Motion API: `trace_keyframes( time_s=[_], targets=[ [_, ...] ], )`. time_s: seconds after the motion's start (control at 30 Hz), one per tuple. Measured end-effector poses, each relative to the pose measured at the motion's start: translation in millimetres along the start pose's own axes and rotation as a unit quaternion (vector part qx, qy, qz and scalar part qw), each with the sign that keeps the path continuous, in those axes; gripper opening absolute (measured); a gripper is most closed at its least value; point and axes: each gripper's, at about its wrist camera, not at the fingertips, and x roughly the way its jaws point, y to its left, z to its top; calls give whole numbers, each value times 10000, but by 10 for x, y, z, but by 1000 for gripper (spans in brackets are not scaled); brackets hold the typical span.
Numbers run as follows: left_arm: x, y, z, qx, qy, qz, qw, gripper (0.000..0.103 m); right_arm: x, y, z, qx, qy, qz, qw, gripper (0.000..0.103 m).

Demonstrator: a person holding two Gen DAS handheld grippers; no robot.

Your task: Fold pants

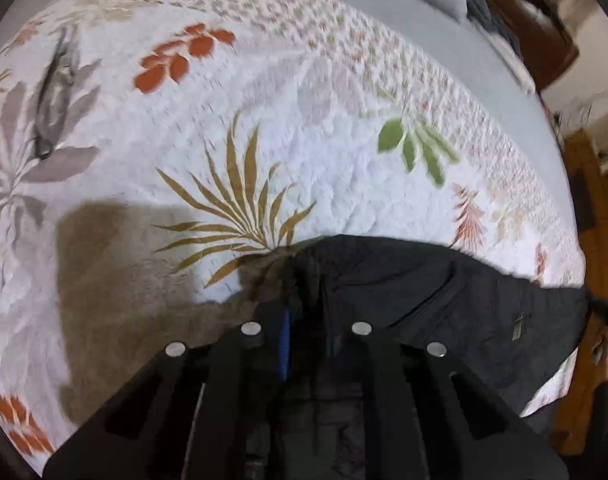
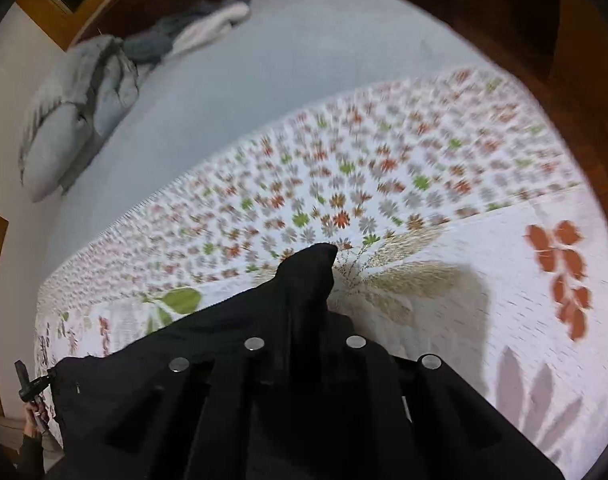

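Black woven pants point(image 1: 443, 292), matte with a zipped pocket, held raised above a quilted white bedspread point(image 1: 304, 168) printed with leaves and small flowers. Left gripper point(image 1: 305, 320) pinches a bunched edge of the cloth between its fingers; right gripper point(image 2: 305, 332) likewise clamps a peaked fold. Pale blue sheet point(image 2: 264, 72) and rumpled pillow point(image 2: 60, 140) beyond.

The left gripper point(image 1: 307, 320) pinches an edge of the black pants point(image 1: 443, 304), which stretch rightward over the leaf-printed quilt point(image 1: 304, 140) on the bed.
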Motion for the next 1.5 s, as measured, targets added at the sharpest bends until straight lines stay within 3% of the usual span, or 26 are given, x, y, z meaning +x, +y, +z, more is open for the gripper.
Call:
trace_keyframes(
  time_s=[0.33,0.57,0.77,1.0,1.27,1.47,1.5],
  targets=[
    [-994,-335,-164,268,-727,-421,9961,11,-1226,136,-397,214,-768,-28,9968,8],
    [-1635,-476,-533,591,-1130,-836,9883,10,-2026,62,-1079,157,-1292,8,9915,8],
    [-2020,-411,-1061,791,-1382,-1081,9813,10,-2404,-41,-1824,180,-1593,121,9870,8],
    [-2247,-96,-1725,720,-1502,-1292,9775,10,-2672,-223,-2534,210,-1787,194,9835,8],
    [-2118,388,-2436,526,-1326,-1254,9818,11,-2867,-276,-3312,130,-2012,228,9792,12],
    [-1941,631,-2802,417,-1167,-1233,9846,14,-2946,-378,-3783,462,-2158,220,9751,29],
    [-1905,657,-2850,428,-1113,-1202,9856,15,-2938,-389,-3830,514,-2157,226,9748,43]
  ],
)
